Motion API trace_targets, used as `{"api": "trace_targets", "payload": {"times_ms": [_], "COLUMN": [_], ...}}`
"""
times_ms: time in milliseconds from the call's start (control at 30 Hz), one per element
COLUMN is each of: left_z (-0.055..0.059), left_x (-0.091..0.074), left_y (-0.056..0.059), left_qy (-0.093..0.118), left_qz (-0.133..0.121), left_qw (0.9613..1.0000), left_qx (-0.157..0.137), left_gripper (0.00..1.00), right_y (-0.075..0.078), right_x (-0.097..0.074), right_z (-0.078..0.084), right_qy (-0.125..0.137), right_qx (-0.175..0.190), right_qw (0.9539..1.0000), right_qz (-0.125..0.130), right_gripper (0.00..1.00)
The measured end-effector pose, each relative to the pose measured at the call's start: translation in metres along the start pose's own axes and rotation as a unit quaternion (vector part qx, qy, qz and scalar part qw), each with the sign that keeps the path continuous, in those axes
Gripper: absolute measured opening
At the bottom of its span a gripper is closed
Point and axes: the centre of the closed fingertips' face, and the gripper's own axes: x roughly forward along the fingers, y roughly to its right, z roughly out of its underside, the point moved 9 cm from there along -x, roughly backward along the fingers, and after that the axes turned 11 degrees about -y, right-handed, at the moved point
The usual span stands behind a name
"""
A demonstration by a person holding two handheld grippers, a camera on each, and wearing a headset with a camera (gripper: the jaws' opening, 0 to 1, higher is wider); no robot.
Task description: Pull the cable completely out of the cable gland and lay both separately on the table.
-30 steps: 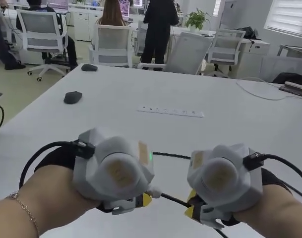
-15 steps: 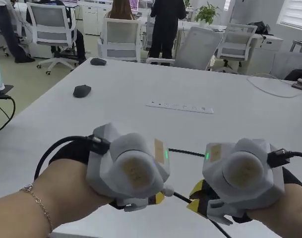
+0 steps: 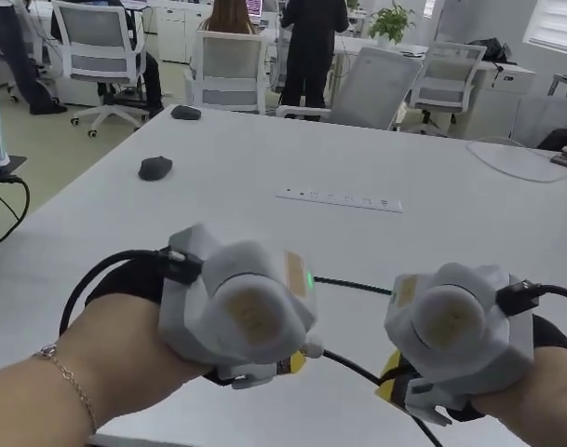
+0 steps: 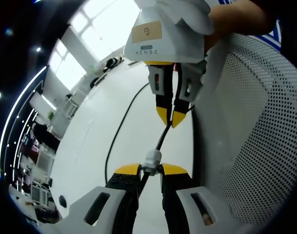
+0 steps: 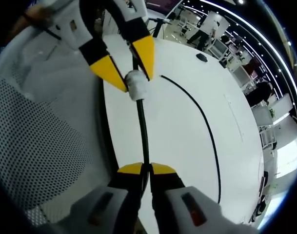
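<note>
The left hand-held gripper (image 4: 150, 169) pinches the gland (image 4: 151, 159), the right hand-held gripper (image 5: 144, 168) the cable (image 5: 142, 122), seemingly threaded through it; pull straight apart.

The white, yellow-tipped left gripper (image 4: 150, 170) and matching right gripper (image 5: 144, 169) face each other, close together, jaws clamped.

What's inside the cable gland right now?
The black cable runs through the cable gland, emerging toward the right gripper. Its stretch inside is hidden by the gland's body.
</note>
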Motion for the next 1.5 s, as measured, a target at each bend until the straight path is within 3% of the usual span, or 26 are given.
{"api": "trace_targets", "payload": {"times_ms": [100,167,267,333,400,500,600,667,867,1067,1500], "left_z": [-0.001,-0.001,0.000,-0.002,-0.004,-0.006,-0.007,-0.006,0.000,0.003,0.013], "left_x": [-0.002,-0.003,-0.002,-0.004,-0.005,-0.006,-0.006,-0.006,-0.005,-0.005,-0.006], "left_y": [-0.003,-0.003,-0.002,-0.002,-0.002,-0.001,-0.001,-0.003,-0.006,-0.010,-0.019], "left_qy": [0.010,0.008,0.002,0.012,0.019,0.027,0.033,0.031,0.014,0.005,-0.009], "left_qz": [-0.004,-0.007,-0.007,-0.011,-0.011,-0.014,-0.012,-0.015,-0.017,-0.029,-0.044], "left_qw": [0.9999,0.9999,1.0000,0.9999,0.9998,0.9995,0.9994,0.9994,0.9996,0.9991,0.9969], "left_qx": [-0.010,-0.011,-0.006,-0.002,-0.002,0.007,0.000,-0.004,-0.018,-0.031,-0.064], "left_gripper": [0.17,0.17,0.17,0.17,0.17,0.17,0.17,0.17,0.17,0.17,0.17], "right_y": [0.002,0.002,0.000,-0.003,-0.006,-0.003,0.003,0.004,0.004,0.010,0.017], "right_x": [0.001,0.000,-0.002,-0.005,-0.007,-0.007,-0.008,-0.009,-0.006,-0.003,-0.002], "right_z": [0.002,0.001,-0.004,-0.013,-0.016,-0.014,-0.010,-0.010,-0.008,0.003,0.017], "right_qy": [-0.012,-0.006,0.023,0.049,0.057,0.052,0.058,0.058,0.035,0.006,-0.027], "right_qx": [0.002,0.005,0.000,-0.024,-0.038,-0.033,-0.001,0.001,-0.008,0.020,0.073], "right_qw": [0.9999,1.0000,0.9997,0.9985,0.9977,0.9981,0.9983,0.9983,0.9991,0.9995,0.9966], "right_qz": [0.004,0.004,-0.007,-0.003,0.000,0.008,0.009,0.010,0.022,0.024,0.026], "right_gripper": [0.04,0.09,0.10,0.14,0.17,0.14,0.03,0.03,0.03,0.03,0.03]}}
